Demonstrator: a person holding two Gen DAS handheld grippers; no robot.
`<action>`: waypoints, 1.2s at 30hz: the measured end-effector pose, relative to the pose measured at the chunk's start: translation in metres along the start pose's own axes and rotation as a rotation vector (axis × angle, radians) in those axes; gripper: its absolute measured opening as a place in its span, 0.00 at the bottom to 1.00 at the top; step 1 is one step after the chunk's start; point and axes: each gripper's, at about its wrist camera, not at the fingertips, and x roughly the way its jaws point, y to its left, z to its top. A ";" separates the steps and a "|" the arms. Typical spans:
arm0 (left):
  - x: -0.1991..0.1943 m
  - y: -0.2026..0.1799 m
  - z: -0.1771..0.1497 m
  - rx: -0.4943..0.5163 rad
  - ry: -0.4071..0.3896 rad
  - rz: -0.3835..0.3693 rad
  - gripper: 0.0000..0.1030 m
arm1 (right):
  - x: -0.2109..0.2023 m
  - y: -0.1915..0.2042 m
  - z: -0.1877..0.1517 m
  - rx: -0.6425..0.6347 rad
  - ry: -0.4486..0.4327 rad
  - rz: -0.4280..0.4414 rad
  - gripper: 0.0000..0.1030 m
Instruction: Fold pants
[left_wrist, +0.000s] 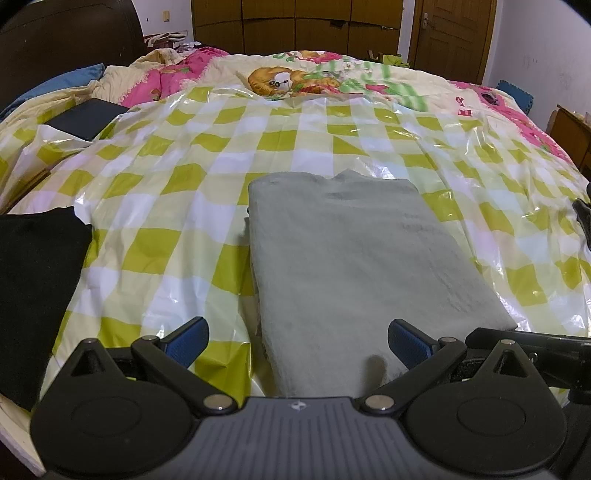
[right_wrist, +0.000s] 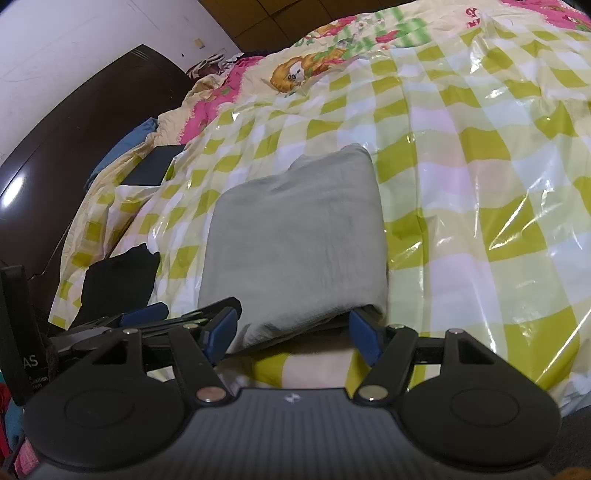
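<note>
The grey pants lie folded into a thick rectangle on the green-and-white checked plastic sheet over the bed. They also show in the right wrist view. My left gripper is open and empty, its blue pads either side of the pants' near left edge, just above the fabric. My right gripper is open and empty at the pants' near right corner. The left gripper shows at the left of the right wrist view.
A black garment lies on the sheet to the left, also in the right wrist view. A dark flat object sits at the far left. A cartoon quilt, dark headboard and wooden wardrobe lie beyond.
</note>
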 end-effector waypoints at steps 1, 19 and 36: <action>0.000 0.000 0.000 0.001 0.000 0.000 1.00 | 0.000 0.000 0.000 0.000 0.001 0.000 0.67; 0.002 0.000 -0.002 0.003 0.003 0.003 1.00 | 0.003 -0.002 -0.001 0.005 0.007 -0.002 0.67; 0.003 0.002 -0.003 0.006 0.004 0.007 1.00 | 0.006 -0.003 -0.005 0.012 0.011 -0.003 0.67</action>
